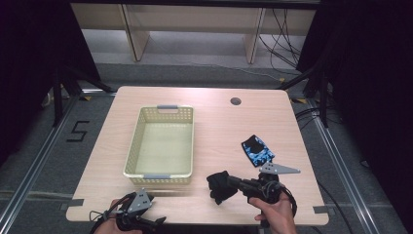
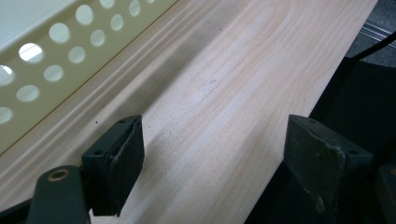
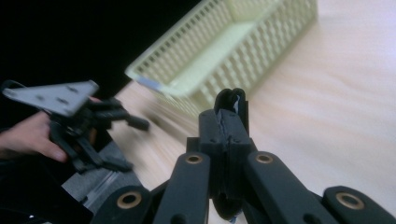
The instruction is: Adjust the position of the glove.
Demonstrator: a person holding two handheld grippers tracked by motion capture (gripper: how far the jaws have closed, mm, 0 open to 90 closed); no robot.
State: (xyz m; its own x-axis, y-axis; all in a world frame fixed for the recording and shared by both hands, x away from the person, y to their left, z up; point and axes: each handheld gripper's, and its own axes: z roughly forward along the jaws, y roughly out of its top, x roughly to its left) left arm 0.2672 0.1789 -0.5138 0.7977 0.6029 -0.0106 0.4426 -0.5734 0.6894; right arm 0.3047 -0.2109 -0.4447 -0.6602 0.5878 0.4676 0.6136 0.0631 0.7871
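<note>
The black cloth (image 1: 220,186) hangs from the right gripper (image 1: 234,184), whose jaws are clamped shut on a fold of it, above the table's (image 1: 229,131) near edge, right of the cream basket (image 1: 160,176). The carry probably goes best lifted clear of the basket's near rim before release. The left gripper (image 1: 158,222) idles with jaws spread and nothing between them. A blue patterned cloth (image 1: 257,150) lies farther right.

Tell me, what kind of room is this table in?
Probably a lab or recording studio rather than a home. The table stands between black curtains, on a floor with metal rails and a taped number. Loose cables trail behind it, and a person works there with a handheld gripper.
</note>
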